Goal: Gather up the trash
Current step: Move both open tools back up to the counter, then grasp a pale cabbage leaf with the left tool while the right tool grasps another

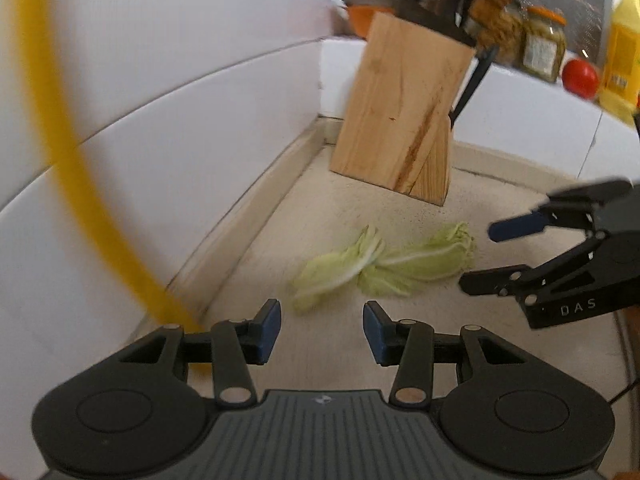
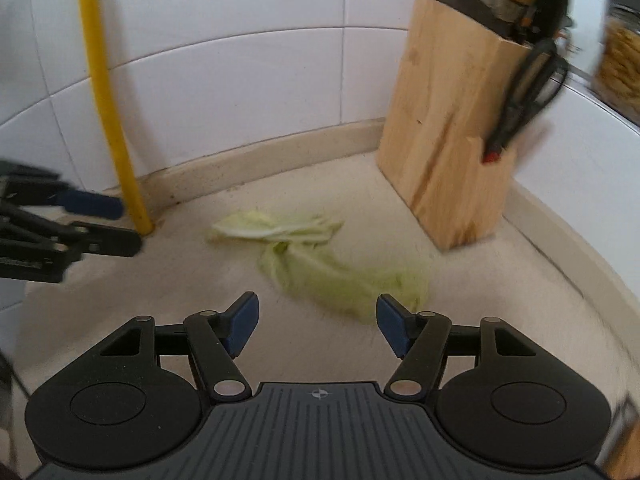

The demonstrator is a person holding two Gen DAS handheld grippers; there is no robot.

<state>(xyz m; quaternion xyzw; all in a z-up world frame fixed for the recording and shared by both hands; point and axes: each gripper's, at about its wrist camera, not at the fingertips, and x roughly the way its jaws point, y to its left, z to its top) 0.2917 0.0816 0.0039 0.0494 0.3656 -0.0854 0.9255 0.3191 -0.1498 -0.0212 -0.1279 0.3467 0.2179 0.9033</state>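
Tongs (image 1: 320, 330) (image 2: 316, 326) agape — leaves (image 1: 380, 266) between, untouched.

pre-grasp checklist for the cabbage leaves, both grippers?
1. Left gripper open, empty: ok.
2. Right gripper open, empty: ok.
3. Cabbage leaves lying loose on the counter, nothing on top: ok.
4. Leaves apart from the knife block: ok.
5. Yellow pipe close beside the left gripper's path: cannot tell whether it clears.
6. Trash bin in view for the drop: not ok, none visible.
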